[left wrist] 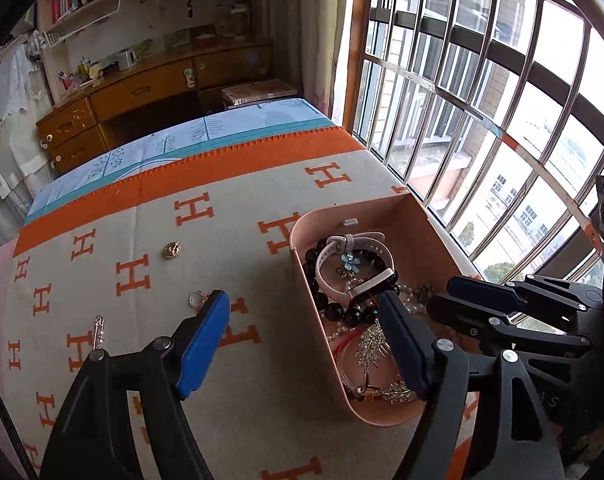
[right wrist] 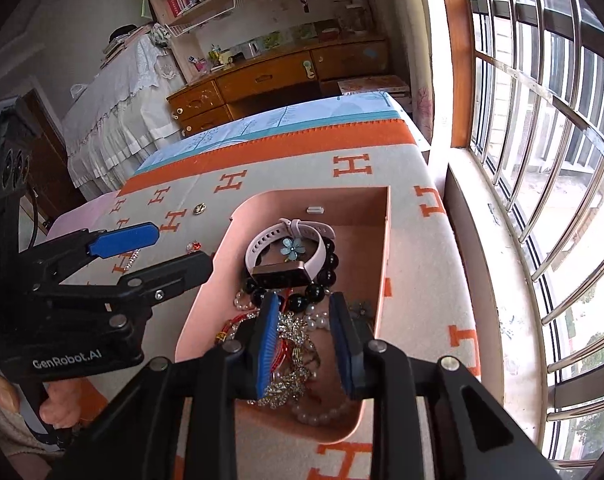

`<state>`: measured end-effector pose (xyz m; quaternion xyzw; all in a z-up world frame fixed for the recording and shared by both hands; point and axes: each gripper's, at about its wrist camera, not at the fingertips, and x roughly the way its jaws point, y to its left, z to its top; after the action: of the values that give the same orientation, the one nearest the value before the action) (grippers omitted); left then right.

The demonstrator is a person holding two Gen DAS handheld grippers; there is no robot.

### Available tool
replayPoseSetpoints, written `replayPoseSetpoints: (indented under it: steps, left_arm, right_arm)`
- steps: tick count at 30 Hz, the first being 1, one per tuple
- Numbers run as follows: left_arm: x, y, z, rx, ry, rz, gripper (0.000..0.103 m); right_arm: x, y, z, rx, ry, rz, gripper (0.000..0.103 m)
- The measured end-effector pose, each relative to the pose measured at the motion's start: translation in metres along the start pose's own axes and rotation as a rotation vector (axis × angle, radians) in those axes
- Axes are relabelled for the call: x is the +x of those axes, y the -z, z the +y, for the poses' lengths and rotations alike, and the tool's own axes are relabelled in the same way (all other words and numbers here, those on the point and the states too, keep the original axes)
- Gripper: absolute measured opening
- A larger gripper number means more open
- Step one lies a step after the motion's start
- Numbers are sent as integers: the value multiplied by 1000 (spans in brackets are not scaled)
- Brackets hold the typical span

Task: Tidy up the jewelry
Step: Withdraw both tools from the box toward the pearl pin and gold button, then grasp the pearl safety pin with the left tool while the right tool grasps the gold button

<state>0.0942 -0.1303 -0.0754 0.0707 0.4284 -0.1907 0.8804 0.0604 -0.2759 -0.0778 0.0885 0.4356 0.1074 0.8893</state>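
Observation:
A pink tray [left wrist: 418, 240] [right wrist: 342, 208] on the H-patterned blanket holds a pink watch [left wrist: 342, 256] [right wrist: 286, 240], black beads [right wrist: 326, 276], pearls and sparkly brooches [right wrist: 290, 364]. My left gripper [left wrist: 302, 312] is open and empty, straddling the tray's left wall. My right gripper [right wrist: 304, 312] is open above the jewelry inside the tray. On the blanket lie a round gold brooch [left wrist: 172, 249] [right wrist: 199, 209], a ring [left wrist: 196, 298] [right wrist: 194, 245] and a rhinestone pin [left wrist: 99, 330].
A barred window [left wrist: 502, 120] and its sill [right wrist: 486, 280] run along the right. The blanket's orange border [left wrist: 182, 184] marks the far side. A wooden desk [left wrist: 142, 92] stands beyond.

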Motion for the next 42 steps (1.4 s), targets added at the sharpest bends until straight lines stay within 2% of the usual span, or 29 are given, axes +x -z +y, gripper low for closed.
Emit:
replayPoseSetpoints:
  steps: [5,12,22,31,35,39,42]
  left_arm:
    - [-30,16,26,-24,-60,-40,75]
    - [-68,44,83,-136,-160,-67,79]
    - [-93,72,141,-244,-237,-77,80]
    - [-61,73,167,-238,-264,-38,79]
    - [-33,67,171,-210,-263,-1,78]
    - [1,61,177,-206,-251,69,61]
    - [24,57,185,-235,-225,128,57]
  right_arm:
    - [-3,5,11,-11,0,5,26]
    - [-6,8,28,-29,-2,11,26]
    - [-1,-7,80,-128,-33,23,26]
    - [23,-52,126,-247,-39,26,26]
    - [48,-75,128,-227,-35,60,26]
    - [75,-94,127,-179,-60,107,26]
    - [97,-105,129,-165,-63,142,26]
